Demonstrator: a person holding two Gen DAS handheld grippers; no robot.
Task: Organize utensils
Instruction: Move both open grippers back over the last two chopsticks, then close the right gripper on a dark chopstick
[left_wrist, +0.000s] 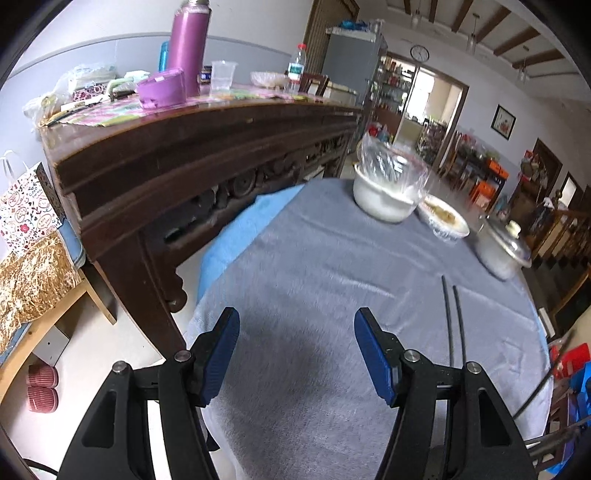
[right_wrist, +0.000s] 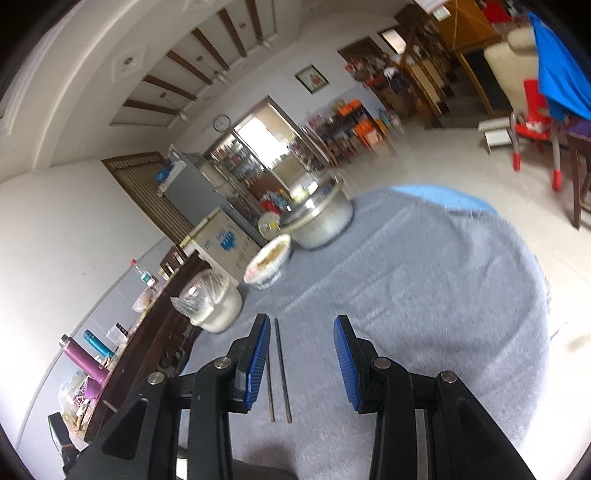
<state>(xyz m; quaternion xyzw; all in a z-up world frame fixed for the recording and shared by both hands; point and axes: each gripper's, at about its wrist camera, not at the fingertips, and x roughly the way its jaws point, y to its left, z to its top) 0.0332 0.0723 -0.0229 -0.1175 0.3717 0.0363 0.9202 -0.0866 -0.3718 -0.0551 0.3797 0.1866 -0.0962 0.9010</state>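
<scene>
Evidently the pick-up is in hand: a pair of dark chopsticks (right_wrist: 280, 369) lies side by side on the grey-clothed worktop (right_wrist: 424, 295), untouched. The right gripper (right_wrist: 301, 360) hovers over them tilted down, jaws parted and empty, the sticks just inside its left pad. The left gripper (left_wrist: 295, 350) is also agape and empty, beside the pair. Next comes lowering and closing on both sticks.
</scene>
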